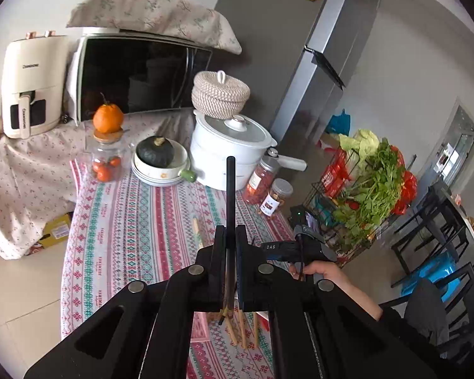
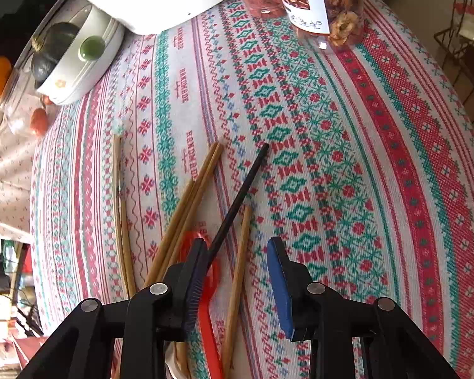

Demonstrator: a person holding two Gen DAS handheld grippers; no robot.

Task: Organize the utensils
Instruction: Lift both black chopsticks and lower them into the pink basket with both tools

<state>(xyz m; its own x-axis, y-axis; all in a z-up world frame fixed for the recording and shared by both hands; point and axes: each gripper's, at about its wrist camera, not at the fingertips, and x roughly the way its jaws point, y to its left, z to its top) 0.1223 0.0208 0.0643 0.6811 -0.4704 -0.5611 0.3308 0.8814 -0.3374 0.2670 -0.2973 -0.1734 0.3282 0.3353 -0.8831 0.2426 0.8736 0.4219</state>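
Black chopstick pinched in the left hand-held gripper, jaws pressed together on it, raised over the patterned worktop with its end pointing toward the white pot. Sorting step under way: one stick lifted clear. Below the jaws, a few tan sticks glimpsed, count unclear from here.

From the right wrist: right hand-held gripper part spread, nothing gripped. Between the pads, one tan chopstick; a second black chopstick touching the left pad. On the cloth: one black, about six tan, possibly more hidden, one red item. Next move, likely: centre on a single stick, close, avoid catching its neighbour.
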